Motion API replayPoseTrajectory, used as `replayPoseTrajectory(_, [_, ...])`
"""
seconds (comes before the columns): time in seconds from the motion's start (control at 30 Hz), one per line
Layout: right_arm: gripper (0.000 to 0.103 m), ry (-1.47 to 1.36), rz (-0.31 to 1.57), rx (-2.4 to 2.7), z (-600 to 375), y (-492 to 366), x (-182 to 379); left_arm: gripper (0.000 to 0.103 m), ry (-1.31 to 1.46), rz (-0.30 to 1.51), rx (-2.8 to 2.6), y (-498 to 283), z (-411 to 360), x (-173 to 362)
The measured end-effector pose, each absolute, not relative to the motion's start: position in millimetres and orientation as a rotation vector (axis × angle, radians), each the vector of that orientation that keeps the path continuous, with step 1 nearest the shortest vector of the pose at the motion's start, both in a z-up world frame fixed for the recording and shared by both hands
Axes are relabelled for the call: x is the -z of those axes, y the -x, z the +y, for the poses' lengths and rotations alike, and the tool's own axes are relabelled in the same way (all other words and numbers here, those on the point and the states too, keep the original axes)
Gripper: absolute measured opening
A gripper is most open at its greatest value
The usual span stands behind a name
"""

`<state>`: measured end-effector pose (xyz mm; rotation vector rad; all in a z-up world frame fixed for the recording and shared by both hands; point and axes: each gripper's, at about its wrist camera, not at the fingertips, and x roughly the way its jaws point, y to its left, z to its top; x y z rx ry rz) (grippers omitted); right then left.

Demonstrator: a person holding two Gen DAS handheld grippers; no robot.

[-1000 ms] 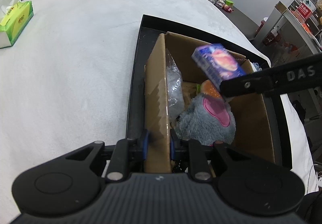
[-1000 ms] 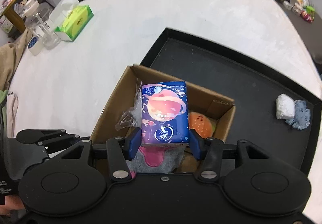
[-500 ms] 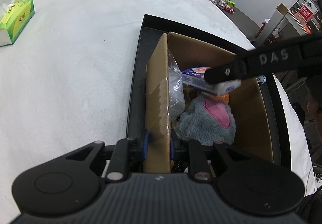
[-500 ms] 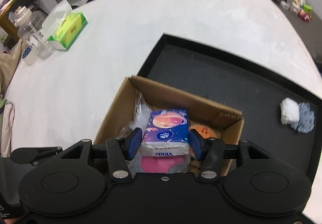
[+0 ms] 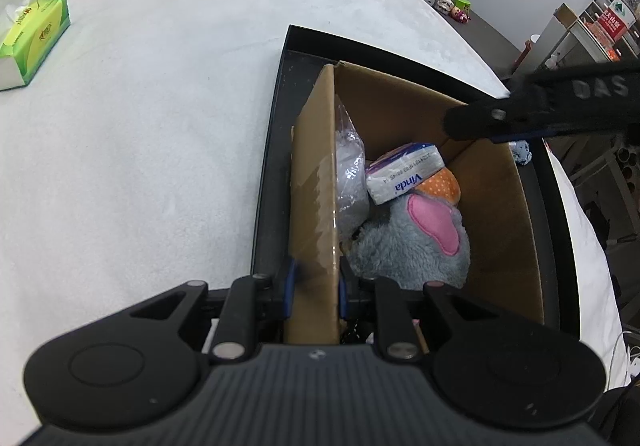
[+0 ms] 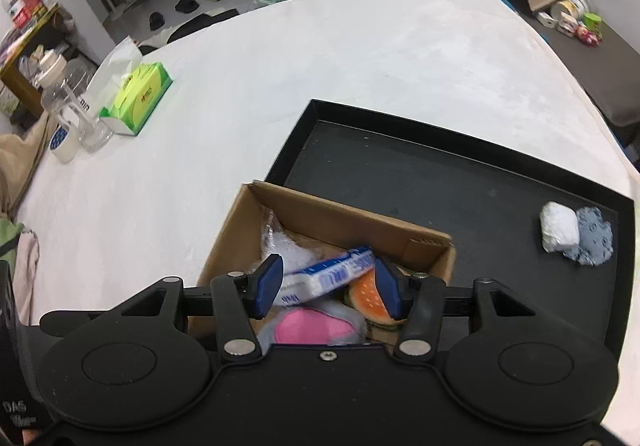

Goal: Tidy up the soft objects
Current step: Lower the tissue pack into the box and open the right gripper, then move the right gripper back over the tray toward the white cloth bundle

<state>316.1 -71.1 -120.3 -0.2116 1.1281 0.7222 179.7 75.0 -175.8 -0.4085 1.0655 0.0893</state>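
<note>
- Left wrist view: the left gripper (image 5: 314, 286) pinches the near wall of the cardboard box (image 5: 500, 205), with its jaws closed on that wall.
- The box sits in a black tray (image 5: 276, 149) on a white bed (image 5: 160, 125).
- Inside the box, the tissue pack (image 5: 406, 177) lies tilted on a grey plush toy (image 5: 400, 246) with a pink ear. An orange spotted toy (image 5: 442, 183) peeks out from under the pack. A clear plastic bag (image 5: 348, 173) leans on the box wall at 9 o'clock from the pack.
- The right gripper (image 6: 327, 288) hangs over the box. Its jaws are apart and hold nothing. The pack lies loose below them.
- Right wrist view: a white wad (image 6: 559, 226) and a grey cloth (image 6: 596, 242) touch each other in the tray, at 3 o'clock from the box.
- A green tissue box (image 6: 138, 97) and a clear jar (image 6: 76, 113) stand far off at 10 o'clock.
</note>
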Motion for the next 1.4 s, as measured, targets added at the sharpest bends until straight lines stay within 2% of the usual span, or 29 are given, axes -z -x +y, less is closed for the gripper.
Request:
replayPoseTrajectory(0.3, [0.053, 0.133, 1.147, -0.687, -118.8, -314.6, 117.9, 0.02, 0.356, 1.088, -0.106, -186.1, 67.4, 172.8])
replayPoseTrajectory(0.57, [0.068, 0.043, 1.156, -0.681, -155.2, -312.7, 114.8, 0.027, 0.335, 1.105, -0.14, -190.3, 68.3, 166.5])
replayPoseTrajectory(0.73, [0.078, -0.008, 1.131, -0.673, -176.8, -316.8, 112.7, 0.067, 0.307, 1.109, -0.123, -196.6, 64.9, 152.4])
replayPoseTrajectory(0.83, [0.081, -0.03, 1.12, -0.652, -190.8, -322.7, 111.6, 0.079, 0.316, 1.096, -0.124, -199.0, 63.4, 144.4])
replayPoseTrajectory(0.9, [0.085, -0.038, 1.107, -0.639, -199.1, -326.4, 110.4, 0.082, 0.314, 1.084, -0.125, -200.0, 60.5, 141.2])
replayPoseTrajectory(1.1, [0.088, -0.071, 1.088, -0.582, -223.0, -338.9, 114.3, 0.084, 0.29, 1.106, -0.122, -207.2, 47.7, 140.9])
replayPoseTrajectory(1.23, [0.097, -0.087, 1.075, -0.553, -234.0, -344.9, 119.9, 0.085, 0.286, 1.115, -0.161, -212.8, 48.1, 141.9])
replayPoseTrajectory(1.4, [0.097, -0.112, 1.061, -0.515, -246.2, -352.9, 130.1, 0.085, 0.267, 1.126, -0.168, -221.9, 46.5, 139.2])
